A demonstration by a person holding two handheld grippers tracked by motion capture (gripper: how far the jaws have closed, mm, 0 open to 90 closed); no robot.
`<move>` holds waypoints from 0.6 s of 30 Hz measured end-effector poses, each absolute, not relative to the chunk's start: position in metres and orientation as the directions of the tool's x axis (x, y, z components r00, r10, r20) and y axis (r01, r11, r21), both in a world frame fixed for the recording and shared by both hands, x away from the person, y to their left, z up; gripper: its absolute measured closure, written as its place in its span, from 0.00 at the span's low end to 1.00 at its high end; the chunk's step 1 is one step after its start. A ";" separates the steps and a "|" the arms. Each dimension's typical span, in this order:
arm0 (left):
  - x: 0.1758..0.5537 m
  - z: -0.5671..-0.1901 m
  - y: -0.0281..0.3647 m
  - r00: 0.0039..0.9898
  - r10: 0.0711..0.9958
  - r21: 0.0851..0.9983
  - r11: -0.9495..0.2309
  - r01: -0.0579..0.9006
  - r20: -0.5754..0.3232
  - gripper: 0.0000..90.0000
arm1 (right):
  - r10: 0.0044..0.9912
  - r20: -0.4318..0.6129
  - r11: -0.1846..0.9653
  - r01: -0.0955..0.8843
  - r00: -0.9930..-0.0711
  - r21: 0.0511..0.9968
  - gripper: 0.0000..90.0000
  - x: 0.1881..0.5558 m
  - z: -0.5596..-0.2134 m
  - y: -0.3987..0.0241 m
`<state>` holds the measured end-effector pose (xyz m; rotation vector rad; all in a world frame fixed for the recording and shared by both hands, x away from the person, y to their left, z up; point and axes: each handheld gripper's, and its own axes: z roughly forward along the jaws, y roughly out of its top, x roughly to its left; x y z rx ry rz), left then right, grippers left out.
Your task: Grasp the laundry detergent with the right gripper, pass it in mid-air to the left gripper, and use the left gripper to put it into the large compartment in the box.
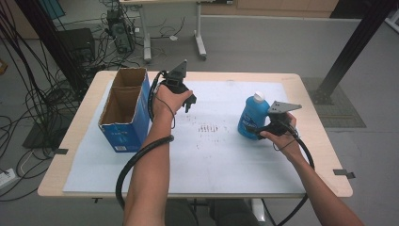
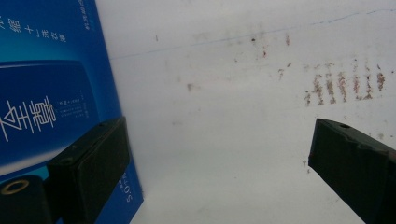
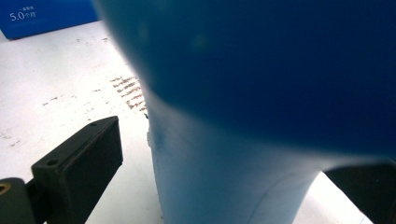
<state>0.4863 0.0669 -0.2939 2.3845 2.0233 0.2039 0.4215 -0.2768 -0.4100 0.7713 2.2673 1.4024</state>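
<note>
High view: upright blue bottle [image 1: 251, 120], white cap, between wide-apart jaws of right gripper [image 1: 263, 132].

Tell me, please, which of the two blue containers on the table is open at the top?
The blue cardboard box beside the left gripper: its top gapes open, whereas the blue bottle wears a white cap.

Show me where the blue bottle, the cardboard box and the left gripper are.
bottle [image 1: 251, 118], high view, on its blue body.
box [image 1: 123, 134], high view, on its blue front wall.
left gripper [image 1: 189, 101], high view, between its open jaw tips.
</note>
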 end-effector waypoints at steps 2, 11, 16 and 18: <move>0.486 -0.293 0.067 0.159 0.983 0.090 -0.168 0.982 0.093 0.07 | 0.619 -0.023 0.358 0.256 -0.785 0.898 0.02 0.422 -0.410 -0.277; 0.486 -0.294 0.067 0.159 0.983 0.090 -0.167 0.982 0.094 0.07 | 0.619 -0.024 0.354 0.252 -0.785 0.901 0.02 0.421 -0.409 -0.277; 0.486 -0.294 0.067 0.160 0.983 0.089 -0.168 0.982 0.095 0.07 | 0.621 -0.027 0.354 0.249 -0.784 0.902 0.02 0.421 -0.409 -0.277; 0.486 -0.294 0.066 0.160 0.982 0.088 -0.169 0.982 0.098 0.07 | 0.625 -0.029 0.349 0.245 -0.780 0.905 0.02 0.421 -0.408 -0.277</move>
